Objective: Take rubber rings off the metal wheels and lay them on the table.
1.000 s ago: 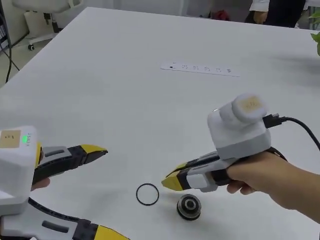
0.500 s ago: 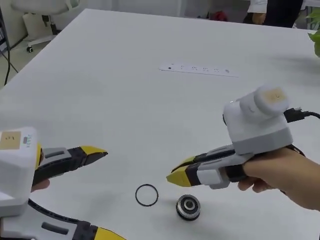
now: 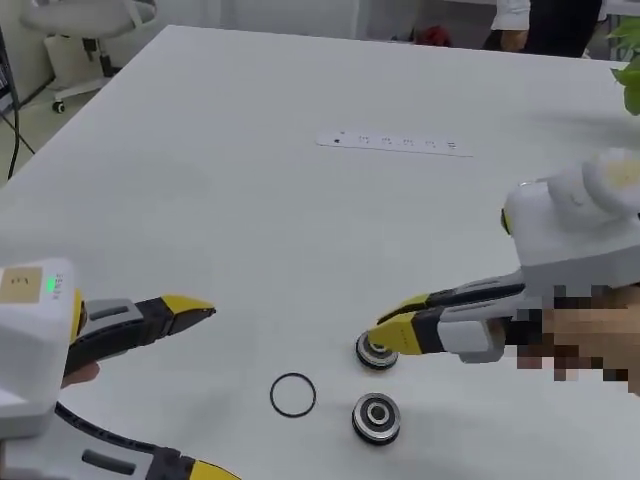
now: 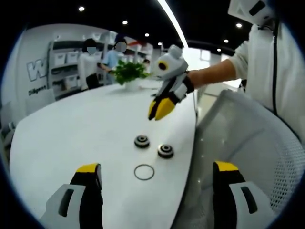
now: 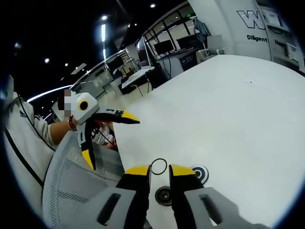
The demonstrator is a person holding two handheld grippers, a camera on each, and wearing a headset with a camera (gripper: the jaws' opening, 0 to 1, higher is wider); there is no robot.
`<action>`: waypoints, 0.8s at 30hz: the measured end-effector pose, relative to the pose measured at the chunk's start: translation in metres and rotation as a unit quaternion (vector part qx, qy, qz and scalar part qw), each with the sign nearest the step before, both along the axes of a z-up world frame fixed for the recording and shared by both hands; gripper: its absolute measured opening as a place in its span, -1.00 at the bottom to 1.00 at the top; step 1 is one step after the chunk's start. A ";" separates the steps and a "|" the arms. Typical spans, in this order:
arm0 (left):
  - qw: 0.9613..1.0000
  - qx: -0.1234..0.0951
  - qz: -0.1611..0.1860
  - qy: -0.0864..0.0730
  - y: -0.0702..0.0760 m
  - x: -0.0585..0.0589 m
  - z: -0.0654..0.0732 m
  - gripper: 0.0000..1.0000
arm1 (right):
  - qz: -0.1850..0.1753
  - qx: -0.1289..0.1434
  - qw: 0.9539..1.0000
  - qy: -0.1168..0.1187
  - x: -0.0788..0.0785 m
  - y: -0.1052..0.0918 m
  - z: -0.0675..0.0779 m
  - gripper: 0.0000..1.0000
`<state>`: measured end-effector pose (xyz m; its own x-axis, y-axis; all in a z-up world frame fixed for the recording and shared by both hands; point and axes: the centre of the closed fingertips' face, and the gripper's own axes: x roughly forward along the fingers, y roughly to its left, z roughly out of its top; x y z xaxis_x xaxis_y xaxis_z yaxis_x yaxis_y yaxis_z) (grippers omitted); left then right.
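Two small metal wheels lie on the white table (image 3: 250, 200): one (image 3: 377, 351) right at the tip of my right gripper (image 3: 388, 335), the other (image 3: 377, 417) a little nearer to me. A loose black rubber ring (image 3: 293, 394) lies flat to their left. In the right gripper view the jaws (image 5: 160, 171) stand a narrow gap apart, with nothing between them; a wheel (image 5: 163, 195) shows through the gap. My left gripper (image 3: 208, 388) hovers wide open at the left, facing the ring (image 4: 144, 172) and both wheels (image 4: 142, 141) (image 4: 165, 150).
A white power strip (image 3: 395, 142) lies farther back on the table. An office chair (image 3: 90, 15) stands beyond the far left corner and a plant (image 3: 630, 60) at the right edge. A mesh chair (image 4: 248, 143) stands at the table's near side.
My right gripper has moved to the right, uncovering a second wheel beside its tip. The ring, the nearer wheel and the left gripper have stayed in place.
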<state>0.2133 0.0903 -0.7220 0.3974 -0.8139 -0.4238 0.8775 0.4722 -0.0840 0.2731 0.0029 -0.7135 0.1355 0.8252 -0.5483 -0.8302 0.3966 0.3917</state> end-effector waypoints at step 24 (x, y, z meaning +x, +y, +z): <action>1.000 -0.001 -0.011 -0.008 -0.005 0.003 0.011 0.96 | 0.014 -0.011 0.999 -0.036 -0.012 -0.037 -0.010 -0.62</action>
